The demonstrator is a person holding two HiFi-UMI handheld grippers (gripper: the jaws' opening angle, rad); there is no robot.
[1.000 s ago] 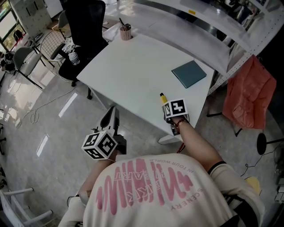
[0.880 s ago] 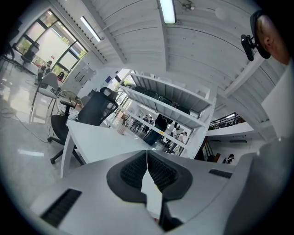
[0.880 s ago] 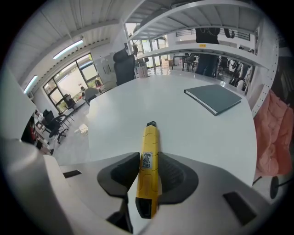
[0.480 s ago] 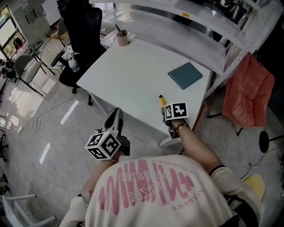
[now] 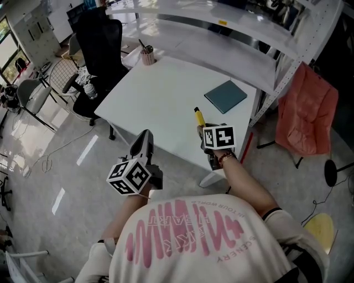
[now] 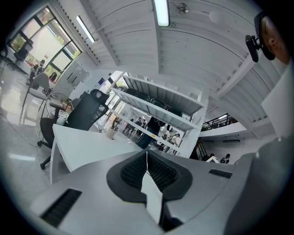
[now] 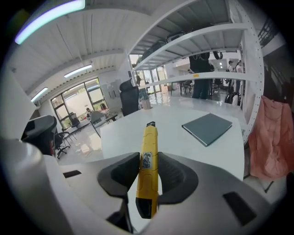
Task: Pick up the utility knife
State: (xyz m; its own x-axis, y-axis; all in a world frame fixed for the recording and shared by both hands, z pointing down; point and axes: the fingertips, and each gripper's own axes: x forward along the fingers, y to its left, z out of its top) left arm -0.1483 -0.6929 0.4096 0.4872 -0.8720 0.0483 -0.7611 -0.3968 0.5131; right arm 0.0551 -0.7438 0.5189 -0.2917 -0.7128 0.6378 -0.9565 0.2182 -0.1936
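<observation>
Though beside shelving (image 5: 221, 38), table (image 5: 160, 99) below utility knife (image 5: 198, 117)

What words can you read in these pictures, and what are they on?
"IN YOUR WORLD", upside down on the person's shirt.
"SCENERY", same shirt; the big pink letters are unclear.
The sticker on the utility knife: too blurred to read.
The marker cubes: patterns only, no words.

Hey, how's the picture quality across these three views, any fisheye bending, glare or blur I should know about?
Head view: even light and sharp, with bright glare streaks on the floor at left. Left gripper view: heavy fisheye curve, dark corners, and the ceiling light blown out white. Right gripper view: the same bend on the shelves, while the utility knife is in sharp focus.
</observation>
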